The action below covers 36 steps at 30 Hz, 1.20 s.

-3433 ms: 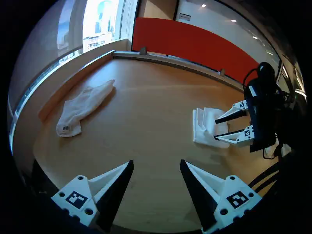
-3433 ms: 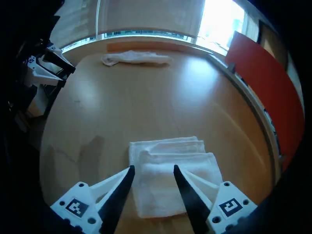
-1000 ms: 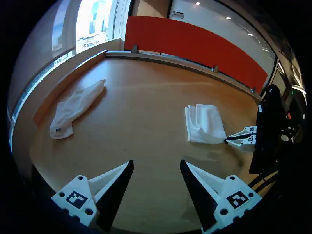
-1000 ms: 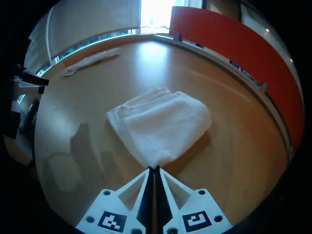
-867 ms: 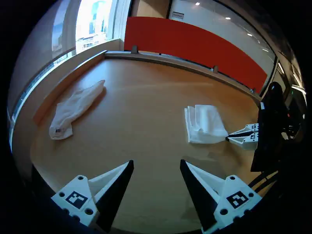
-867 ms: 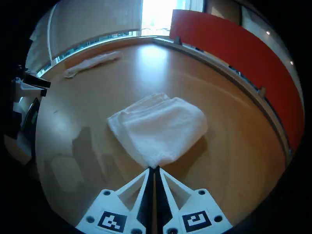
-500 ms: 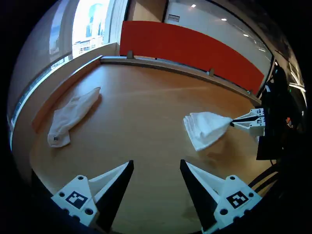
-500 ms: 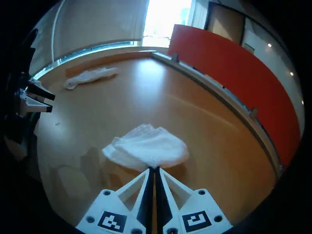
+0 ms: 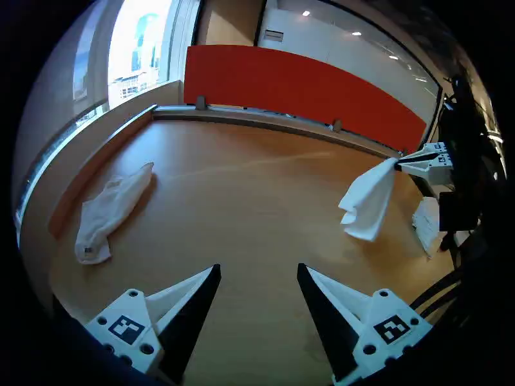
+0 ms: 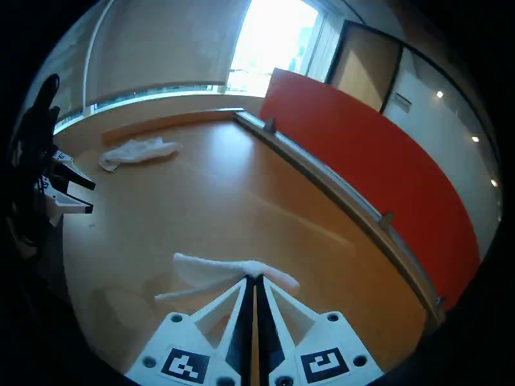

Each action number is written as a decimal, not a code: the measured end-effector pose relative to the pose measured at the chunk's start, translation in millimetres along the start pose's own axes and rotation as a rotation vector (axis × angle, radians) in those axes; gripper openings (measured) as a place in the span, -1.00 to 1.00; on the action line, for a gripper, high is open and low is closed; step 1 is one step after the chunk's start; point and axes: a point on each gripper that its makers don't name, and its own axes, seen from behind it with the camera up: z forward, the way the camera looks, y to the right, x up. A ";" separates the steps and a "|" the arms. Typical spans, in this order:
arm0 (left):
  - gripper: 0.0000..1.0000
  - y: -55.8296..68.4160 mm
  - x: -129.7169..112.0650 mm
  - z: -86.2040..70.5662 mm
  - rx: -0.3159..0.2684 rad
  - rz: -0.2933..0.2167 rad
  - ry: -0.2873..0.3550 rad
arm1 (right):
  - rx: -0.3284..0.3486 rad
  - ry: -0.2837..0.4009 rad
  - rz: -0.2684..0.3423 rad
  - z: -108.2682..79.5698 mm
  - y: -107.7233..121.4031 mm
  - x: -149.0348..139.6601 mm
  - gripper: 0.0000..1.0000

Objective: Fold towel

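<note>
A folded white towel (image 9: 365, 204) hangs above the wooden table (image 9: 244, 186), pinched by one corner in my right gripper (image 9: 400, 166) at the right. In the right gripper view the same towel (image 10: 219, 270) droops just ahead of the right gripper (image 10: 255, 280), whose fingers are shut on it. My left gripper (image 9: 257, 278) stands open low over the table's near edge, holding nothing. It also appears at the left of the right gripper view as the left gripper (image 10: 80, 193), jaws apart. A second, crumpled white towel (image 9: 109, 207) lies near the window side of the table, far from both grippers.
A red partition (image 9: 302, 80) runs along the table's far edge behind a raised rail (image 10: 335, 186). A low ledge and windows border the left side. Some white cloth (image 9: 426, 226) sits at the table's right end, below the right gripper. The crumpled towel (image 10: 136, 152) lies near the ledge.
My right gripper, shut on the folded towel's corner, has lifted it off the table and carried it right; the towel now hangs free. The left gripper stays open.
</note>
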 end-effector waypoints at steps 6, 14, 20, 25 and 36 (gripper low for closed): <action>0.75 6.7 8.0 2.8 -0.019 0.017 0.005 | -0.046 0.006 0.018 -29.2 33.7 5.0 -0.95; 0.75 16.9 14.0 8.1 -0.042 0.035 0.003 | -0.108 -0.006 0.041 -69.1 82.3 -5.4 -0.95; 0.75 24.8 18.9 11.7 -0.052 0.052 0.000 | -0.150 -0.026 0.051 -96.3 119.3 -21.7 -0.95; 0.75 31.4 21.4 13.9 -0.056 0.065 -0.004 | -0.183 -0.046 0.062 -116.3 148.9 -38.2 -0.95; 0.75 45.9 18.0 17.7 -0.053 0.082 -0.024 | -0.242 -0.088 0.088 -153.0 211.4 -77.1 -0.95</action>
